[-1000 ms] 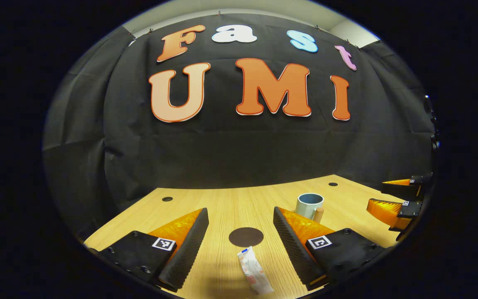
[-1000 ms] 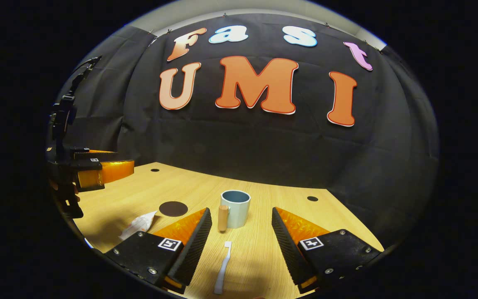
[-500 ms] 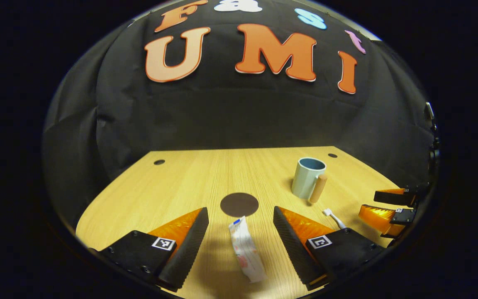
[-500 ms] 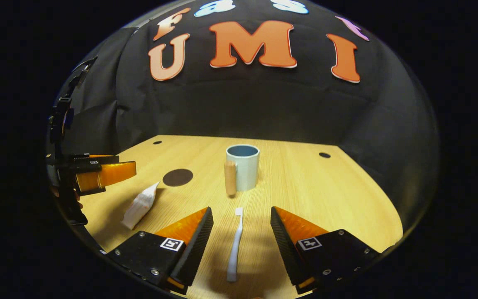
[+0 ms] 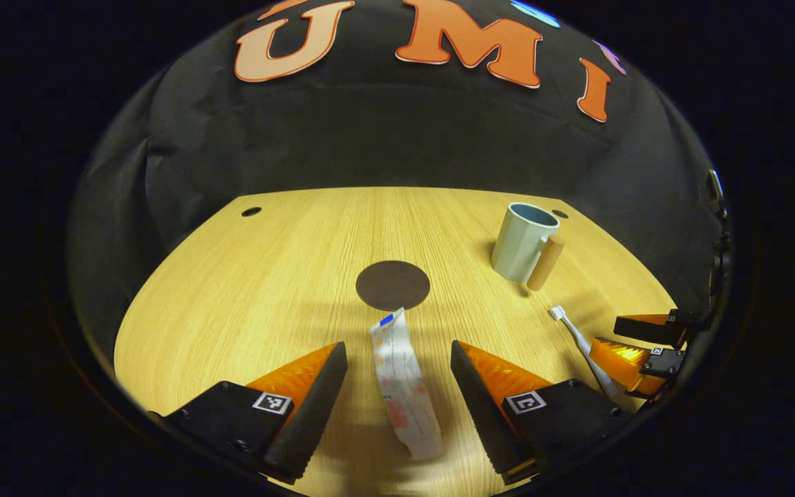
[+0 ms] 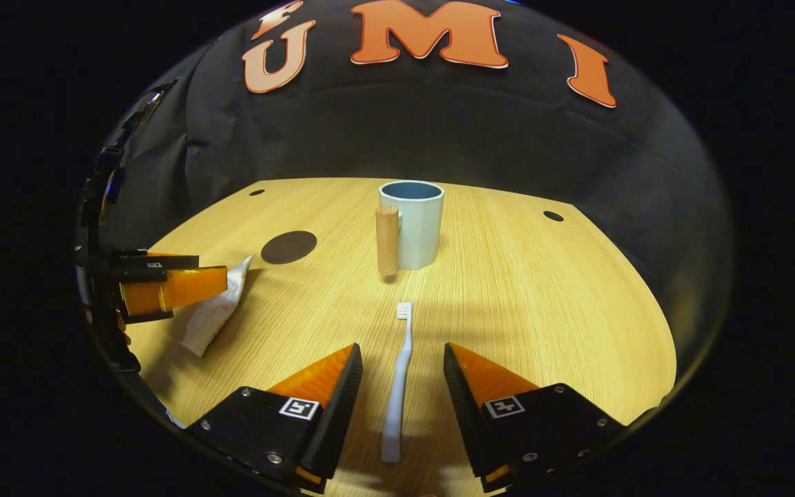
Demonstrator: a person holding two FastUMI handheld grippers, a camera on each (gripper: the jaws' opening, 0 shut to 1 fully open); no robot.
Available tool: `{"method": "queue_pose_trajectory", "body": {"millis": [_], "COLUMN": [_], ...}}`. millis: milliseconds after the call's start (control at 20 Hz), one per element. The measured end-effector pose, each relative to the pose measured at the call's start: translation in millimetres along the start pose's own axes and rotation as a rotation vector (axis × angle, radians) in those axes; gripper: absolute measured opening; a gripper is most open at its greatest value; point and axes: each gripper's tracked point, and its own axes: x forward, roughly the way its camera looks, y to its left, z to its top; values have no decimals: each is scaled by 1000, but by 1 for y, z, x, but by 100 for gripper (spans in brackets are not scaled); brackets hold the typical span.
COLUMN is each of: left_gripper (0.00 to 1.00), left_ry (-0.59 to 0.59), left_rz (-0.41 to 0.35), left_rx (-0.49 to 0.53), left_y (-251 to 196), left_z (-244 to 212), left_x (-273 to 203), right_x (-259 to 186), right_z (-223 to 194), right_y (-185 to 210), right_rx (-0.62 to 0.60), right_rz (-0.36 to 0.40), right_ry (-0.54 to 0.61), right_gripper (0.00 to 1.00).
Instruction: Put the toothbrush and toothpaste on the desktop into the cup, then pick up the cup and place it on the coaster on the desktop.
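Note:
A white toothpaste tube [image 5: 403, 384] lies flat on the wooden desktop [image 5: 246, 290], between the fingers of my open left gripper [image 5: 397, 400], untouched. Just beyond it sits a dark round coaster [image 5: 393, 285]. A pale blue cup [image 5: 522, 240] with a wooden handle stands upright at the right. In the right gripper view a white toothbrush [image 6: 398, 376] lies lengthwise between the fingers of my open right gripper [image 6: 401, 404], bristles toward the cup [image 6: 415, 224]. The toothpaste [image 6: 214, 310] and coaster [image 6: 288, 246] lie to the left there, with the left gripper [image 6: 163, 286] over the tube.
The desktop [image 6: 542, 304] has small round cable holes near its back corners [image 5: 251, 211] [image 6: 553, 216]. Black cloth closes the booth behind and beside the table. The right gripper [image 5: 635, 342] appears at the right edge of the left gripper view, over the toothbrush [image 5: 577, 338].
Both grippers have dropped and tilted down toward the desktop. The toothpaste now lies deeper between the left fingers, the toothbrush deeper between the right fingers. Nothing on the table has moved.

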Motion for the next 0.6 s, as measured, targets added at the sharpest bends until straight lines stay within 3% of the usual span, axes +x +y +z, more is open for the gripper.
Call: {"method": "queue_pose_trajectory", "body": {"millis": [50, 150, 250, 300, 350, 600], "left_gripper": [96, 97, 87, 83, 83, 78], "left_ry": [19, 51, 84, 101, 118, 189], "left_rz": [-2, -4, -6, -7, -7, 14], "left_rx": [2, 7, 7, 8, 10, 40], "left_y": [-1, -4, -7, -8, -7, 0], "left_z": [-5, -13, -21, -23, -28, -34], "left_x": [3, 10, 16, 19, 20, 27], "right_x": [3, 8, 10, 13, 15, 24], "right_z": [-3, -9, -12, -14, -16, -15], "right_y": [1, 2, 3, 3, 2, 6], "right_rx": [-2, 0, 2, 2, 3, 24], "right_rz": [0, 0, -2, -6, -9, 1], "right_ry": [15, 47, 76, 91, 106, 160], "right_gripper": [67, 67, 61, 54, 56, 43]}}
